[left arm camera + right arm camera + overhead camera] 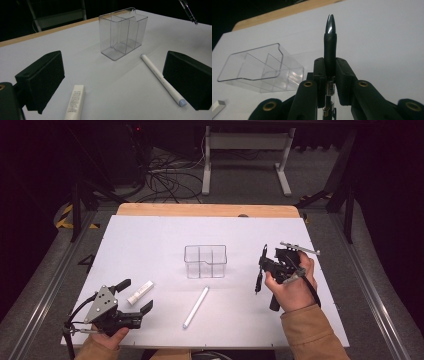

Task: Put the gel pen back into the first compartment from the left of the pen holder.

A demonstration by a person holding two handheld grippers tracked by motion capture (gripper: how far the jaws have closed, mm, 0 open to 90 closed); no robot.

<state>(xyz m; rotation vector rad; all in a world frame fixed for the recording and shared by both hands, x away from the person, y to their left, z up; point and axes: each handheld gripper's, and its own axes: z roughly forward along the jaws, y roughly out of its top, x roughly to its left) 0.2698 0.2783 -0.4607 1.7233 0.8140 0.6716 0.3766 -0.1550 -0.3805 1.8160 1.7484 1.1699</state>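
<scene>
- White sheeting covers the table (150, 235), a strip of bare wood shows along its far edge, and cables lie on the dark floor beyond.
- At the middle of the sheet stands a clear organiser (205, 261), upright, split into compartments; I cannot count them for certain, and all look empty.
- Over on the person's right side, the right gripper (261, 263) has its jaws clamped on a black pen (259, 279), held clear of the sheet, to the right of the organiser. In the right gripper view the pen's (330, 45) tapered end sticks out past the jaws.
- The left gripper (136, 296) rests low at the near left corner, jaws wide apart with nothing between them.
- My guess is the pen is bound for the organiser. To do it well: bring the pen over one compartment, stand it near upright, lower the tip inside the walls before letting go, and avoid knocking the light plastic box.
- Count: one organiser, one black pen, one white marker (196, 306) lying loose near the front, and one small white tube (140, 292) just beside the left gripper.
- Two grippers, one in each hand.
</scene>
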